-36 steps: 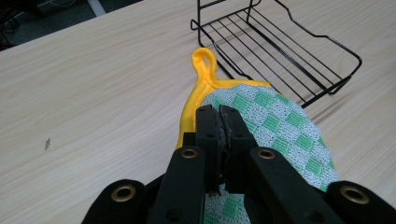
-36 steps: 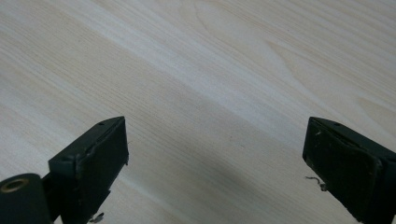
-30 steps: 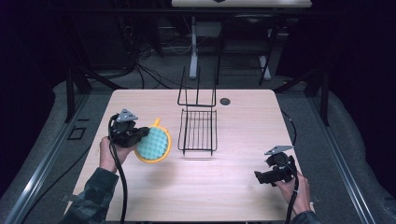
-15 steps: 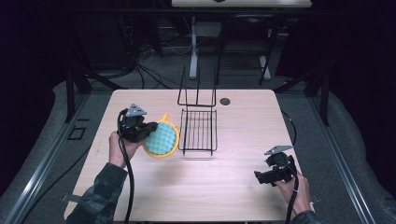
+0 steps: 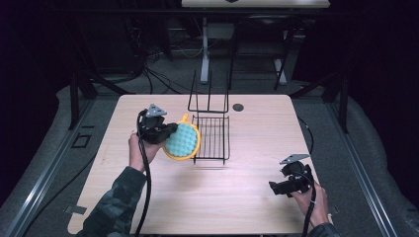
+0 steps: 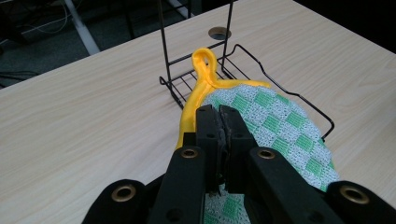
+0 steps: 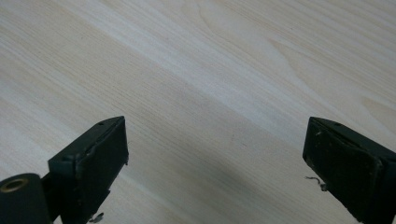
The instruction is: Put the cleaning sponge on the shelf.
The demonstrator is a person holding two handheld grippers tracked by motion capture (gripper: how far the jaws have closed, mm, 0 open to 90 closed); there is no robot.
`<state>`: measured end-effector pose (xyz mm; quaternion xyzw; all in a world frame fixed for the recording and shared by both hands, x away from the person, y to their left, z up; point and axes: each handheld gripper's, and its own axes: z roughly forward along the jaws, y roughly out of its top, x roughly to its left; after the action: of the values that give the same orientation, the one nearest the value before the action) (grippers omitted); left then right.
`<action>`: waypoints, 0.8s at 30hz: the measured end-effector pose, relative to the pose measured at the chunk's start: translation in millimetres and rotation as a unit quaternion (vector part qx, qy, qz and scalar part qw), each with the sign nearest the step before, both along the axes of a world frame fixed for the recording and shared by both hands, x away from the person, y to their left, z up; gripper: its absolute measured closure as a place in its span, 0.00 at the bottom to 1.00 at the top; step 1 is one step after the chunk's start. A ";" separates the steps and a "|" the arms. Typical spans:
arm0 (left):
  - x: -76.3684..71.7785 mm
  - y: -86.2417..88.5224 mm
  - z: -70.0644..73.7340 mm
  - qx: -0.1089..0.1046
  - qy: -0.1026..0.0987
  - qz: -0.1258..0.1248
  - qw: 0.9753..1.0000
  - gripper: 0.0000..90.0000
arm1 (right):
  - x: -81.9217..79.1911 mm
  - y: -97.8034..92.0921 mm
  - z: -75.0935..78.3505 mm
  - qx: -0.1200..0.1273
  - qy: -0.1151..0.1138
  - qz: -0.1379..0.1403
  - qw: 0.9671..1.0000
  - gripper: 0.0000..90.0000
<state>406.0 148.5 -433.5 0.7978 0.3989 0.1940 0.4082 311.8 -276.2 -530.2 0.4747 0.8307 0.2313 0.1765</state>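
**Pot holder clamped at rack's edge**

Left gripper (image 5: 170, 132), centre-left of high view, has its jaws pinched tight on a round pot holder (image 5: 182, 140), green-white checked w/ yellow trim. Left gripper view: jaws rise from bottom centre, closed on the cloth's yellow border; pot holder (image 6: 275, 121) spreads to lower right, its yellow hanging loop (image 6: 205, 63) pointing up-frame toward the black wire rack (image 6: 243, 70). In high view the holder is tilted, its right edge overlapping the rack's (image 5: 212, 140) left side at frame centre; contact w/ the wire unclear. Right gripper (image 5: 276, 187), lower right of high view, well apart from rack. Right gripper view: jaws wide apart, bare light wood table (image 7: 210, 93) btwn them.
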 end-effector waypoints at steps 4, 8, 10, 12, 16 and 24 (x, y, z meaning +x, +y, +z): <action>7.4 -9.0 -3.4 -0.001 0.000 0.004 1.000 0.98 | -0.1 0.5 -0.2 0.001 0.002 0.000 1.000 0.07; 11.8 -15.3 -7.1 -0.002 0.003 0.001 1.000 0.98 | -0.3 0.3 -0.2 0.000 0.002 0.000 1.000 0.07; 13.2 -19.3 -9.5 -0.007 0.004 0.002 1.000 0.98 | -0.4 -0.2 -0.1 -0.001 0.003 0.000 1.000 0.07; 14.0 -22.5 -11.5 -0.008 0.003 0.001 1.000 0.98 | -0.4 -0.6 -0.4 -0.001 0.001 0.001 1.000 0.07; 17.6 -30.6 -18.2 -0.015 0.004 0.003 1.000 0.98 | -1.0 -0.1 -0.2 -0.003 0.005 0.004 1.000 0.07; 23.2 -37.5 -26.2 -0.034 0.008 0.013 0.999 0.98 | -1.5 0.6 -0.6 -0.005 0.004 0.006 1.000 0.07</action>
<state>429.2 111.0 -459.6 0.7797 0.4189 0.1796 0.4293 310.4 -275.7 -530.9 0.4696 0.8355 0.2262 0.1737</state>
